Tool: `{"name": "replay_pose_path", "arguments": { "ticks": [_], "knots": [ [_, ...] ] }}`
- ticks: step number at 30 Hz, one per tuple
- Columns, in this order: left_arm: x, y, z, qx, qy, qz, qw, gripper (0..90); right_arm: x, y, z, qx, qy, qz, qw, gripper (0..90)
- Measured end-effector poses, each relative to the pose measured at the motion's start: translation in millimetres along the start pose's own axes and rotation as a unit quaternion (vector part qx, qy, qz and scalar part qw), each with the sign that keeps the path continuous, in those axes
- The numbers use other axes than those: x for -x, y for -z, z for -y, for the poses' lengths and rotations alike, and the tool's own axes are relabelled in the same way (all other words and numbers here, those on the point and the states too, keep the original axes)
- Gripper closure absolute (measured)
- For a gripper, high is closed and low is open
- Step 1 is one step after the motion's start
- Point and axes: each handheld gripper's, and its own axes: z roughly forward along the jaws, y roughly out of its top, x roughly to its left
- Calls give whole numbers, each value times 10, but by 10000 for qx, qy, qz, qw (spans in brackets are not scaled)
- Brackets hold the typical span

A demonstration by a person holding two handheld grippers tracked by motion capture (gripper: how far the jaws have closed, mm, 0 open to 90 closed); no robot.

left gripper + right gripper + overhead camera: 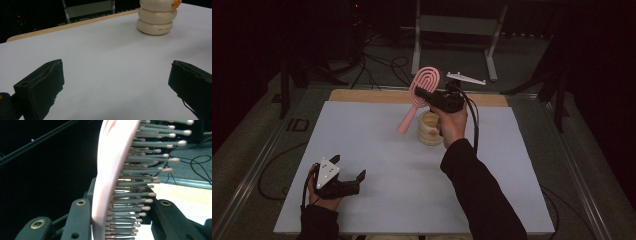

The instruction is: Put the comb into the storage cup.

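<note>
1. The right gripper [426,93] is holding a pink hairbrush [422,90] up in the air. Its jaws are squeezing the head of the brush, one on the smooth back and one on the bristles [140,195].
2. The brush handle is pointing down toward a cream cup [430,128] that is standing on the white table [362,150], just under the hand.
3. I think the brush is going into the cup, handle first.
4. To do this well, the hand should be lining the handle tip up over the cup's open top before going down.
5. It should be going slowly, so the handle is not bumping the rim and tipping the cup.
6. The left gripper [346,171] is resting near the front-left of the table, with its jaws wide apart and nothing in them.
</note>
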Motion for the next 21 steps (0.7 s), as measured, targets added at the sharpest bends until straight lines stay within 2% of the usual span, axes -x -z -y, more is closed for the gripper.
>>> {"name": "replay_pose_path", "arguments": {
  "ticks": [5,21],
  "knots": [
    [5,-3,1,-3,-9,-5,10000,11,43,6,-22,80,-112,78,9999,639],
    [3,-5,3,-7,-16,1,10000,12,85,27,-113,166,-52,299,9994,639]
  ]
}}
